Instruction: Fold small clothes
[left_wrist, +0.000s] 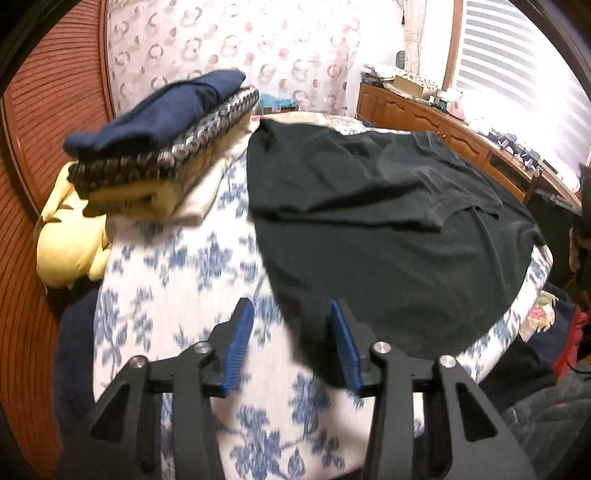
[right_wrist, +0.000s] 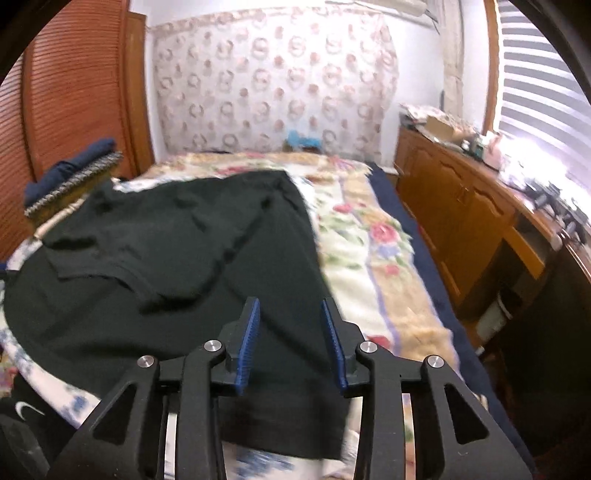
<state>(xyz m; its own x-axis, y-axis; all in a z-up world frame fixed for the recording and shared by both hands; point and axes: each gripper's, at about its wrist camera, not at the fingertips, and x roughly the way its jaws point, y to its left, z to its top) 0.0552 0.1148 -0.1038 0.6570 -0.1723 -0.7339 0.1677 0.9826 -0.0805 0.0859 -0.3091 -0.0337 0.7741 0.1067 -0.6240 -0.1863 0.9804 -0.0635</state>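
Blue-padded jaws of the left gripper (left_wrist: 291, 314) stand apart with nothing between them, poised over the blue-flowered bed cover (left_wrist: 177, 273) just beside the near left hem of the black shirt (left_wrist: 388, 236). That shirt lies spread on the bed with one side already turned in over the body, its folded sleeve edge visible near the middle. Far left of it, a yellow soft toy (left_wrist: 70, 240) sits at the bed edge, and a stack of folded clothes (left_wrist: 162, 147) rests beside the shirt's upper corner. Risk one: if the left jaws close where they now hang, they would likely catch the bed cover and not the hem, dragging the cover and skewing the fold. Risk two: a wide sweep to the left could knock the stack, which looks close to the shirt. In the right wrist view, the right gripper (right_wrist: 291, 314) is likewise spread and holds nothing, hovering above the shirt's near right portion, close to the floral blanket (right_wrist: 373, 251). A grip taken here may gather both layers unevenly, or pinch blanket with cloth. Motion blur hides the exact hem line.
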